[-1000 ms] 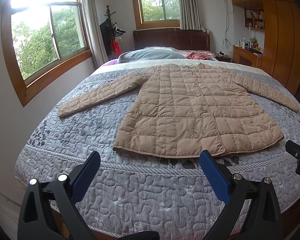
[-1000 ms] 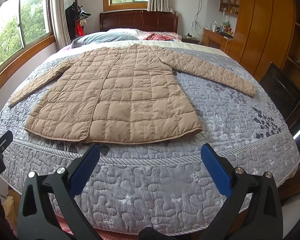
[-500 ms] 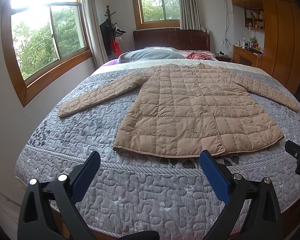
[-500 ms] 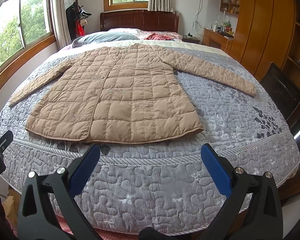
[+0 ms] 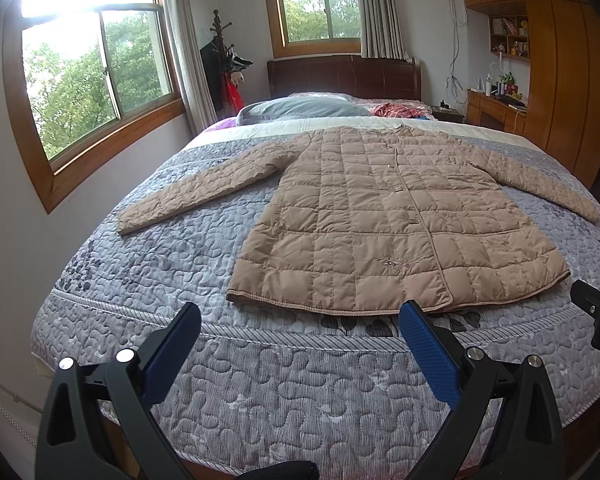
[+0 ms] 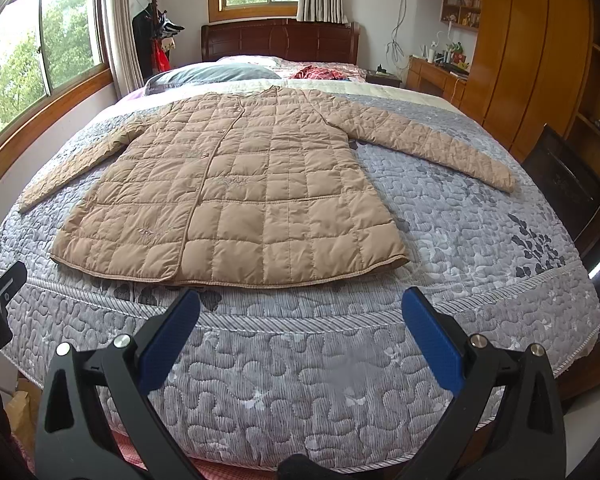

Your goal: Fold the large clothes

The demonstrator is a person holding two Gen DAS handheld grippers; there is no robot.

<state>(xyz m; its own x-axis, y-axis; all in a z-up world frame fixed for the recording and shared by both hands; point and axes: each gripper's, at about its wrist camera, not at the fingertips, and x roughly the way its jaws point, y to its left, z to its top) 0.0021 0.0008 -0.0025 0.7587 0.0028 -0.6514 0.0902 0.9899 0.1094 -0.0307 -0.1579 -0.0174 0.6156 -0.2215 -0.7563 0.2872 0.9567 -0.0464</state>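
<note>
A tan quilted long coat [image 5: 384, 216] lies flat and face up on the bed, both sleeves spread out to the sides, hem toward me. It also shows in the right wrist view [image 6: 244, 192]. My left gripper [image 5: 300, 320] is open and empty, held above the foot of the bed, short of the hem. My right gripper [image 6: 300, 308] is open and empty too, just short of the hem's right half. The right gripper's body shows at the right edge of the left wrist view [image 5: 598, 316].
The bed has a grey quilted cover [image 6: 480, 240], pillows [image 6: 216, 72] and a red cloth [image 6: 320, 73] at the headboard. Windows and a wall stand on the left [image 5: 100, 80], a coat rack [image 5: 224, 64] in the corner, wooden wardrobes [image 6: 532, 60] on the right.
</note>
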